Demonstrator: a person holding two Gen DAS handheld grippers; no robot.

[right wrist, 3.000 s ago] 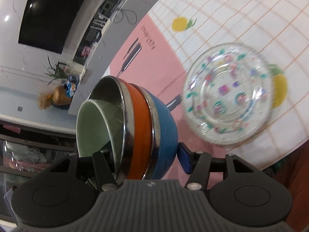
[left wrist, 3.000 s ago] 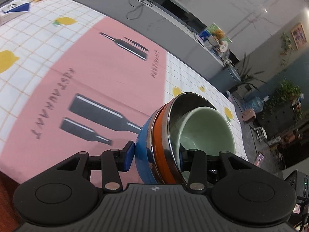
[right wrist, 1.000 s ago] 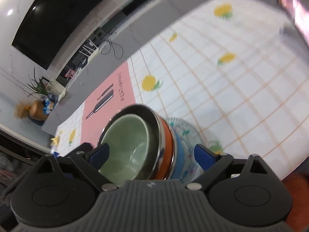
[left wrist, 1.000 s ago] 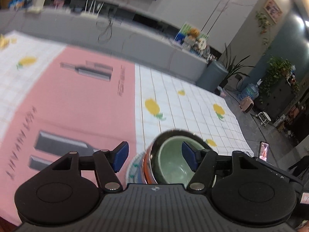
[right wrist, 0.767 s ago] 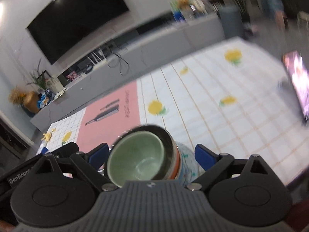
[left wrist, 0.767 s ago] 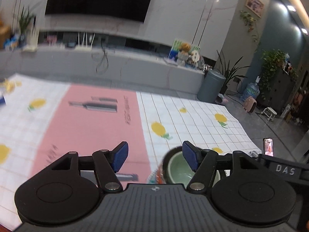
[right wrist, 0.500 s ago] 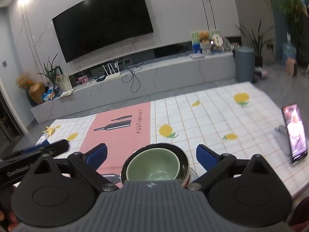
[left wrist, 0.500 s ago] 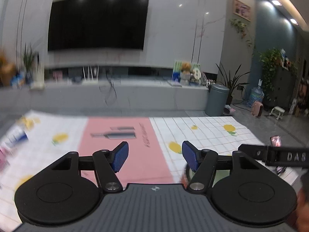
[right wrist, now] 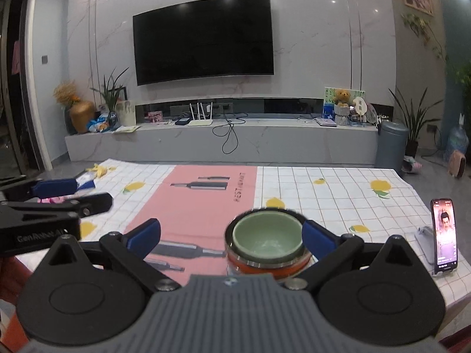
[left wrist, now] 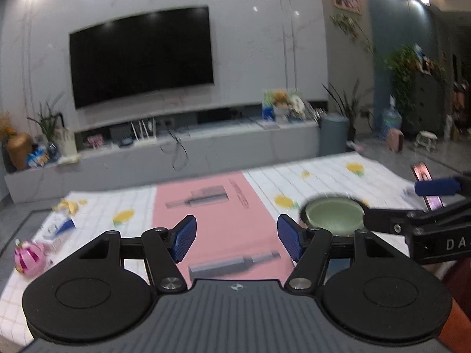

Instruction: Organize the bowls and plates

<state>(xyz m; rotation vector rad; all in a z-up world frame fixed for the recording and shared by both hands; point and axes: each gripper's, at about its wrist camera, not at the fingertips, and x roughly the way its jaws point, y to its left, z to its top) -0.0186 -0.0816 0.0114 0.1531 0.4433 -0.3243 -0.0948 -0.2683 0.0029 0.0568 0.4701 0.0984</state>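
Note:
A stack of nested bowls (right wrist: 266, 245) stands on the table: a pale green bowl (right wrist: 267, 234) inside steel-rimmed orange ones. The plate under it is hidden. In the left wrist view the stack (left wrist: 334, 214) is to the right. My right gripper (right wrist: 231, 235) is open and empty, pulled back above the table, with the stack in front of its right finger. My left gripper (left wrist: 237, 236) is open and empty over the pink strip. Each gripper shows in the other's view, the left (right wrist: 53, 197) and the right (left wrist: 426, 206).
The table has a white lemon-print cloth (right wrist: 338, 194) with a pink strip (right wrist: 203, 203). A phone on a stand (right wrist: 444, 235) is at the right edge. Small packets and a pink toy (left wrist: 29, 257) lie at the left end. A TV wall stands beyond.
Both grippers let go of the bowl stack, which now stands on the table. Both have opened, lifted and pulled back and now look level across the room.

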